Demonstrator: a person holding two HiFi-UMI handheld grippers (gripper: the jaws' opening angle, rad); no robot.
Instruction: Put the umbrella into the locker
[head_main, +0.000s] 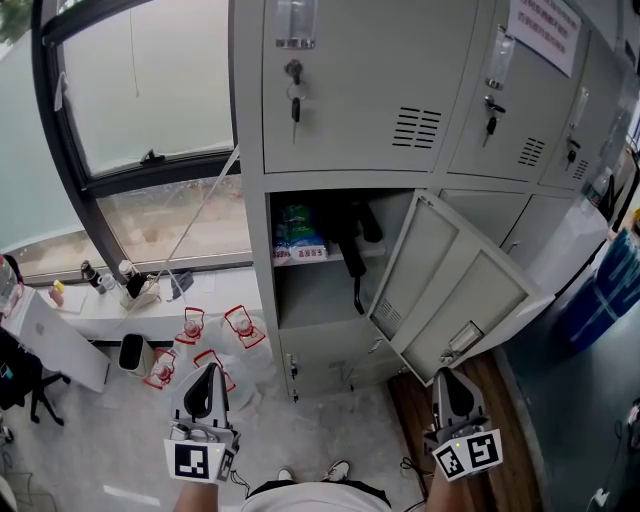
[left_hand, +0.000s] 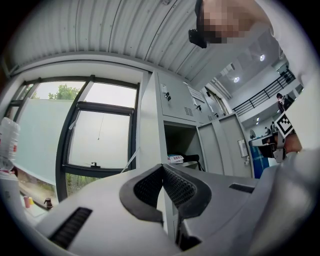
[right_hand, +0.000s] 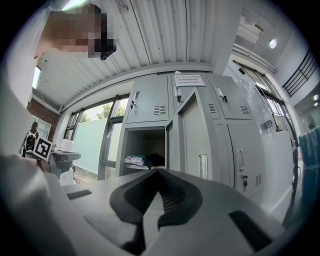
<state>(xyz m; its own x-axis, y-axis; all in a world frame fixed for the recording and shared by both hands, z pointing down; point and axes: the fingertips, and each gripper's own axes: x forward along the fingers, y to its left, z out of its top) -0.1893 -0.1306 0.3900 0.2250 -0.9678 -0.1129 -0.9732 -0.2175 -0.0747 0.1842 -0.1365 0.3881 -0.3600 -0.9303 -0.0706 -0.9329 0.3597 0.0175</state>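
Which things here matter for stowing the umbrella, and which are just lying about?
Job: open locker, its door, black umbrella inside it, left gripper and right gripper, both shut and empty.
Lying about: packet beside the umbrella, red-handled jugs on the floor, small items on the windowsill.

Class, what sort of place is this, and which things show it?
Probably a workplace locker area: grey metal keyed lockers, one with its door open, beside a large black-framed window.

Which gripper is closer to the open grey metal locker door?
Right. The right gripper sits just under the lower edge of the open grey metal locker door; the left gripper is well off to that door's left.
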